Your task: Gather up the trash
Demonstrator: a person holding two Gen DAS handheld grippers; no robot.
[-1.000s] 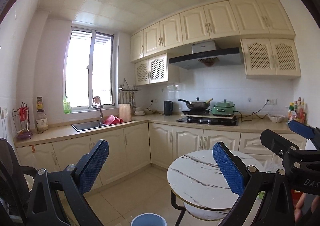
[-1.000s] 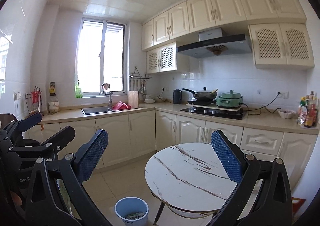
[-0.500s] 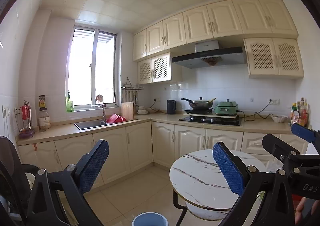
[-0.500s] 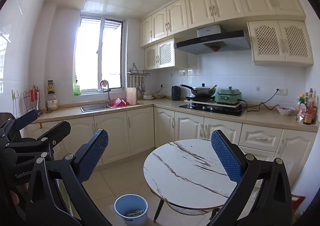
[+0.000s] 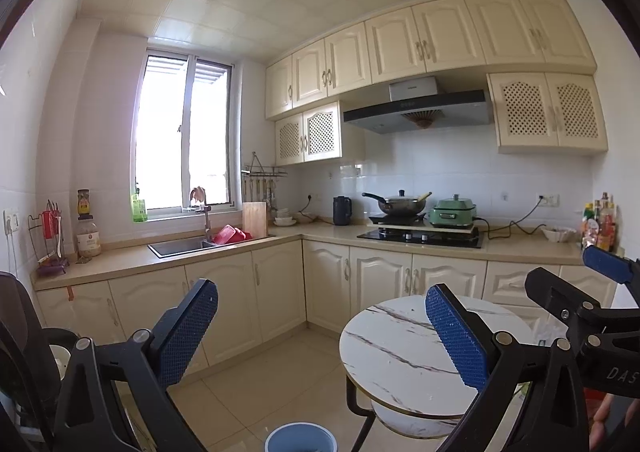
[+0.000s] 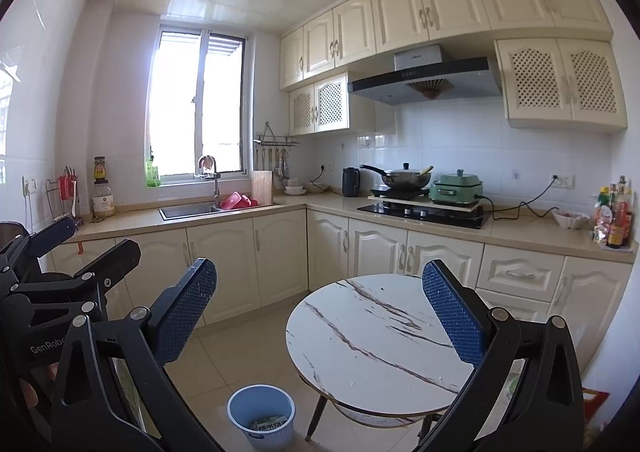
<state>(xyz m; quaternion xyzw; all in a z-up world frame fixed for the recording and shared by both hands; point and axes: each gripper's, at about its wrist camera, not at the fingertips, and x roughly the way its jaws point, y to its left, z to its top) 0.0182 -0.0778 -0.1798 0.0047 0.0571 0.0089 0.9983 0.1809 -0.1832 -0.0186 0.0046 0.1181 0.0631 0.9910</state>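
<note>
Both tools are held up in a kitchen, looking across at the cabinets. The left tool (image 5: 320, 328) has its fingers spread wide with nothing between them, and the right tool (image 6: 318, 312) is spread and empty too. The round marble desk (image 6: 372, 336) shows a bare top apart from a few tiny specks, too small to name. Beside its leg on the tiled floor stands a blue bin (image 6: 261, 414), and printed wrappers or paper lie in its bottom, so some trash already sits where the task wants it. That fits either a collection that is over or one with more scraps waiting out of view; the pictures do not settle which. No loose piece of trash can be made out on the floor or the desk. Any pickup would go best with the fingers kept wide until they straddle the scrap, then closed gently. The bin lies low and ahead of the right tool, and at the bottom edge of the left wrist view.
</note>
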